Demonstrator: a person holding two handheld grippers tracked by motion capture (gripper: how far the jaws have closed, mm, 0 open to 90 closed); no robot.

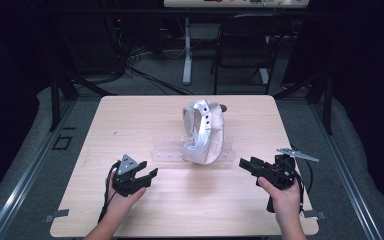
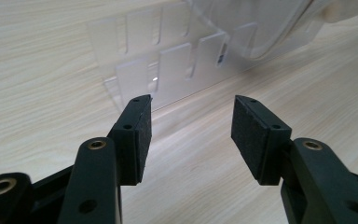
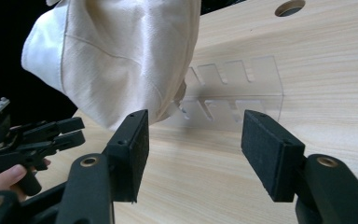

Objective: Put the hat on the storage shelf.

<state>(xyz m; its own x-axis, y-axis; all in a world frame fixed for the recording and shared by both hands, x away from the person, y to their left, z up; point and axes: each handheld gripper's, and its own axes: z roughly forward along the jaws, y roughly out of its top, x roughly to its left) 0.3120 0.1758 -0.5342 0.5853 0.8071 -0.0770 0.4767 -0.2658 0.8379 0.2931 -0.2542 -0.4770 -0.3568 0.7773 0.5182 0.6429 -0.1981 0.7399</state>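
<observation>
- White cap (image 1: 203,131) sits propped on a clear slotted stand (image 1: 167,149) mid-table, between the two tools and a bit beyond them.
- Left gripper (image 1: 149,170) — jaws wide apart, nothing held; same for right gripper (image 1: 245,164).
- Looks like the reach-in step: approach low & level, take the cap by brim or edge fabric — not the stand.
- Steady the acrylic w/ the other tool so it doesn't slide.

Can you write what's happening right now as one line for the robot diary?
left gripper: open, empty | right gripper: open, empty | white cap: sits on clear rack | stage: both aimed at cap
</observation>
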